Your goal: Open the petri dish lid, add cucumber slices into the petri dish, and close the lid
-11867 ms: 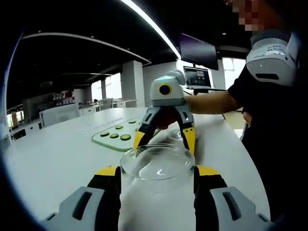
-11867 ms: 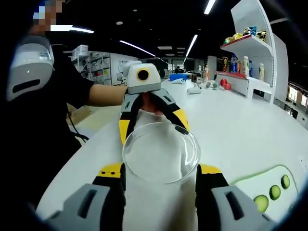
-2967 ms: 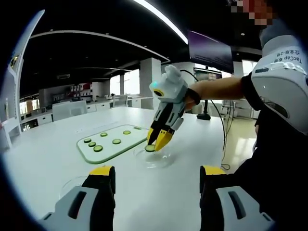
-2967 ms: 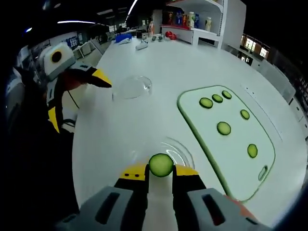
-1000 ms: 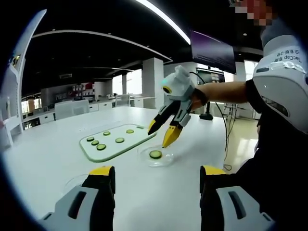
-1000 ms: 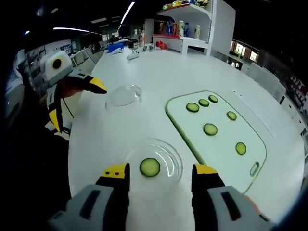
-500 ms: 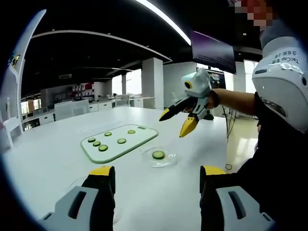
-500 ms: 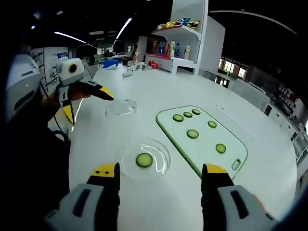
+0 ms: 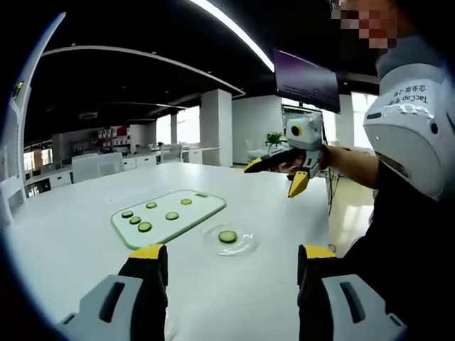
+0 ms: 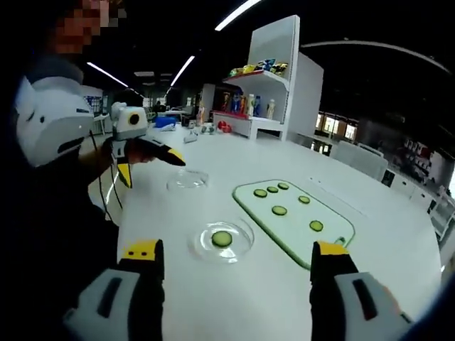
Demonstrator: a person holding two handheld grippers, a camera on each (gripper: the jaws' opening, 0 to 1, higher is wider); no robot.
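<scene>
A white desk (image 10: 398,249) runs wide under everything. On it lies a pale green cutting board (image 10: 327,238) with rounded corners and a handle slot at its near end. Behind the desk stands a tall white shelf unit (image 10: 281,74) holding bottles (image 10: 257,108) and colourful packets (image 10: 259,67). A dark monitor (image 9: 307,80) hangs high in the left gripper view, by a white pillar (image 9: 215,128). Ceiling light strips (image 9: 231,32) run overhead.

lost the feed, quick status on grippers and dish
Left gripper open, empty. Right gripper open, empty. One cucumber slice in petri dish; lid off, on table. Nothing in the way.
</scene>
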